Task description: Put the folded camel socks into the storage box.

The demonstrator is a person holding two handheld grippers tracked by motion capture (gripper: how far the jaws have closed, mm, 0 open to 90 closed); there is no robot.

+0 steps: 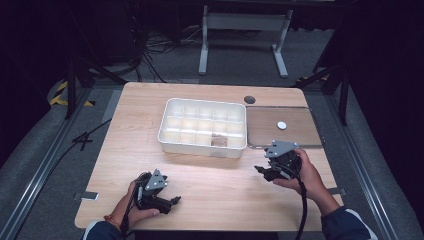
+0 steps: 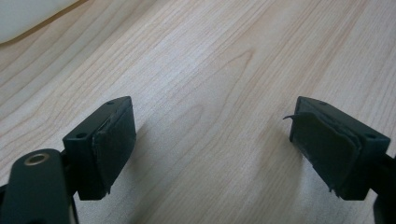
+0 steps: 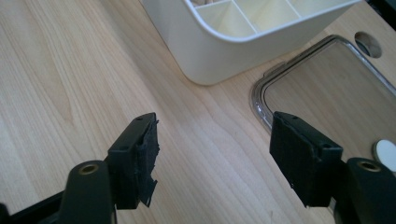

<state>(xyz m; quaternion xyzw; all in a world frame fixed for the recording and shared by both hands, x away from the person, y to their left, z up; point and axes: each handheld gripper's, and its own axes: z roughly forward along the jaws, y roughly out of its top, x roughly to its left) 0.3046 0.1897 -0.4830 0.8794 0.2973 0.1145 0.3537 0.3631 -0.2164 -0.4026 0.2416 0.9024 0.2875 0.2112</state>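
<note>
High view: left gripper (image 1: 175, 201) low at near left, held over bare table (image 1: 215, 180), jaws apart with nothing between. Right gripper (image 1: 259, 170) at near right, just short of clear lid (image 1: 295, 131), jaws apart and empty, tips pointing left.

Right gripper view: black pads (image 3: 144, 154) frayed at the edges, wood grain between them, corner of white tray (image 3: 219, 56) just beyond, rounded edge of lid (image 3: 261, 93) to the right.

Farther off, mid-table: tray (image 1: 172, 142), white plastic, rounded corners, split into small square cells; something brownish (image 1: 218, 140) in near-row cells right of centre, too small to tell what. Lid lying flat, touching tray's right side, small white disc (image 1: 282, 125) on it. Round hole (image 1: 250, 99) in table just past lid's far left corner.
</note>
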